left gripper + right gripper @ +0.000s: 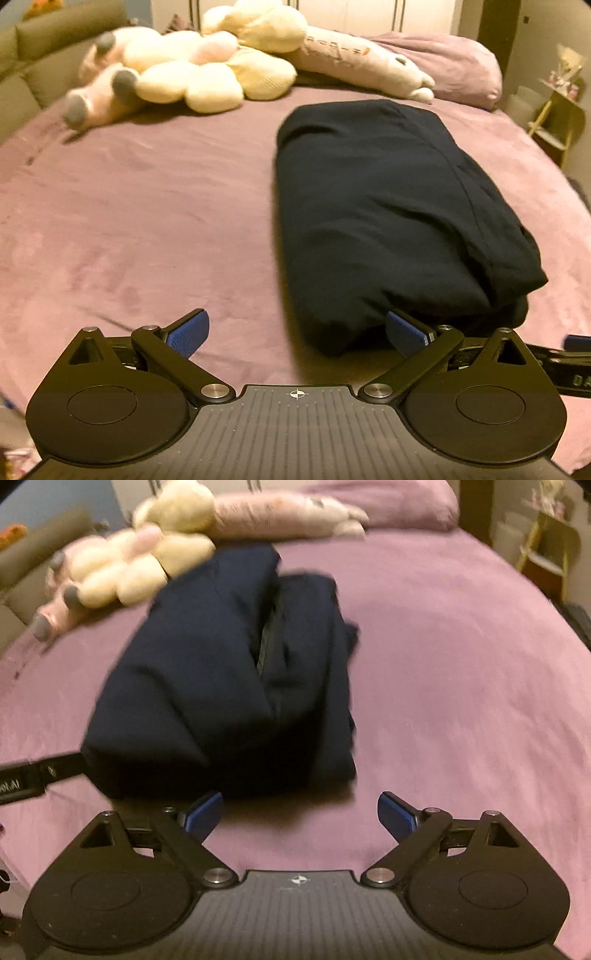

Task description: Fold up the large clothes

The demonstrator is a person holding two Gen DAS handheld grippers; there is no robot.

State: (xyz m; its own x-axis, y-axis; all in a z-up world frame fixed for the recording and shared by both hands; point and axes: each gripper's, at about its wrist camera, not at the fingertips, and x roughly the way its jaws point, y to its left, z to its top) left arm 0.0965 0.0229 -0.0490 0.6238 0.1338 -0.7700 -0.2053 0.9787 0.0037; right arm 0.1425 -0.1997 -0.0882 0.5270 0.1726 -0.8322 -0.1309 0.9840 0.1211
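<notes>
The left gripper [297,334] hangs low over the purple bedspread [147,221] with its two blue-padded fingers spread wide and nothing between them. Just ahead of it and to its right lies the dark navy garment [391,221], folded into a long thick bundle that runs away from the gripper toward the head of the bed. The right-hand pad [406,332] sits right at the bundle's near edge — whether it touches the cloth cannot be told. Beyond the bundle, far ahead, are the cream and pink plush toys [207,70], a long pale plush pillow [369,62] and a purple pillow [454,66].

The right gripper [301,814] is also spread wide and holds nothing. From its side the garment [221,686] lies ahead and to its left, with a fold line and a dark opening running along the top layers. Its near edge ends just in front of the left-hand pad [203,814]; bare bedspread [461,683] fills the space ahead and to the right. At the far left of this view a black arm of the other gripper reaches toward the bundle's near corner — the picture is blurred there.
</notes>
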